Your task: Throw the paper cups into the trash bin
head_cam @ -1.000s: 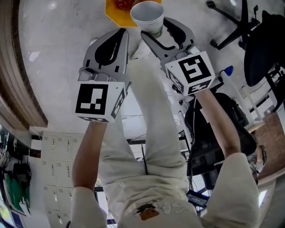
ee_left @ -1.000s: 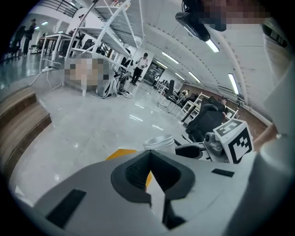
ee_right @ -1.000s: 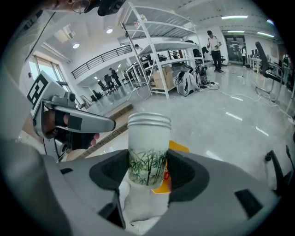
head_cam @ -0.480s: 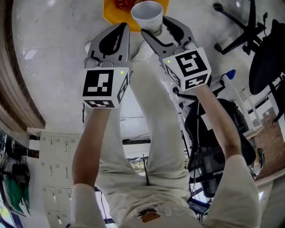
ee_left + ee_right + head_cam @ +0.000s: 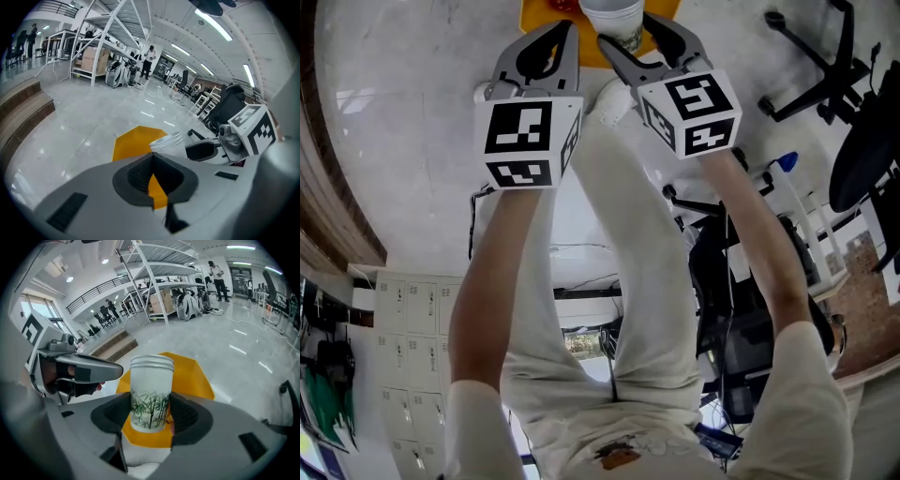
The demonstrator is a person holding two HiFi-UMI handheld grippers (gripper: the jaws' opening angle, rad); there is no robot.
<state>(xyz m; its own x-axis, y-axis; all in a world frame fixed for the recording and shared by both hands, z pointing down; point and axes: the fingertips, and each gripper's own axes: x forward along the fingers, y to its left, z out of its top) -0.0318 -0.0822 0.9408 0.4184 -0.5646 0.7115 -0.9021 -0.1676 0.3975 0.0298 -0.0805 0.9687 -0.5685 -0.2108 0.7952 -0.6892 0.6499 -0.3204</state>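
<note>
The paper cup (image 5: 150, 397) is white with a green bamboo print. It stands upright, rim up, between the two pads of my right gripper (image 5: 151, 414). The jaws are spread wide and closed on it, one pad pressing each side of its lower half, while the upper half and the rim stand clear above them. From my head the cup (image 5: 614, 19) shows at the very top edge, its open mouth partly cut off, at the front of the right gripper (image 5: 633, 42).

Below and behind the cup is a yellow, many-sided shape (image 5: 192, 376) on the pale glossy floor (image 5: 412, 122). I take it for the trash bin, but I cannot make out its walls or depth in any view. In the head view the cup lies over the yellow shape (image 5: 591, 52), and I cannot tell how high above it.

My left gripper (image 5: 565, 28) is held just beside the right one, on its left, apart from the cup. In its own view the jaw tips (image 5: 153, 154) meet and nothing is between them. Only a sliver of the yellow shape (image 5: 133, 143) shows through the hollow behind the tips. The cup's rim (image 5: 165, 142) shows just past them to the right, with the right gripper (image 5: 206, 150) beyond it.

A black office chair (image 5: 825, 56) stands well off to my right.
</note>
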